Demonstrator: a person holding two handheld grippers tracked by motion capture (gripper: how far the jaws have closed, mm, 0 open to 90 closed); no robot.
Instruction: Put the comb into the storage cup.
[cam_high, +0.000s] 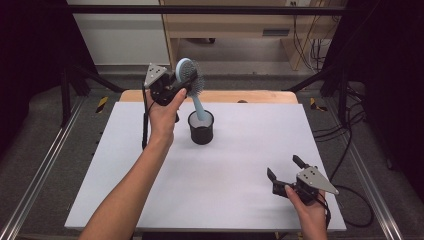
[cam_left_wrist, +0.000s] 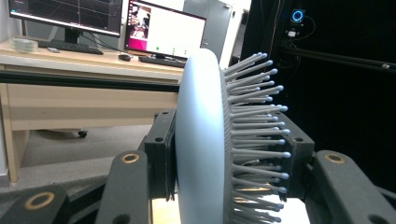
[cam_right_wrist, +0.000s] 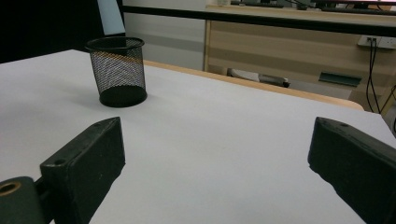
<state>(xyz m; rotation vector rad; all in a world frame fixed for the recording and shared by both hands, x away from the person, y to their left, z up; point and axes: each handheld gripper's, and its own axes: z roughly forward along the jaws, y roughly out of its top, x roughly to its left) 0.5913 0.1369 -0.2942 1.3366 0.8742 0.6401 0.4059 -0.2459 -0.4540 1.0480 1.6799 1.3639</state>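
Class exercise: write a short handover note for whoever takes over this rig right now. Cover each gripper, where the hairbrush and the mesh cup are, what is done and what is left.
Left gripper: shut on the head of the light blue hairbrush, raised over the far side of the white table.
Right gripper: open, holding nothing, low over the near right of the table.
Black mesh cup: upright on the table.
Done: brush gripped; its handle points down at the cup, the tip at or just inside the rim.
Left: probably lower the brush in and release.

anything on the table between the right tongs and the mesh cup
Nothing: in the right gripper view only bare white table lies between the open right tongs and the mesh cup.
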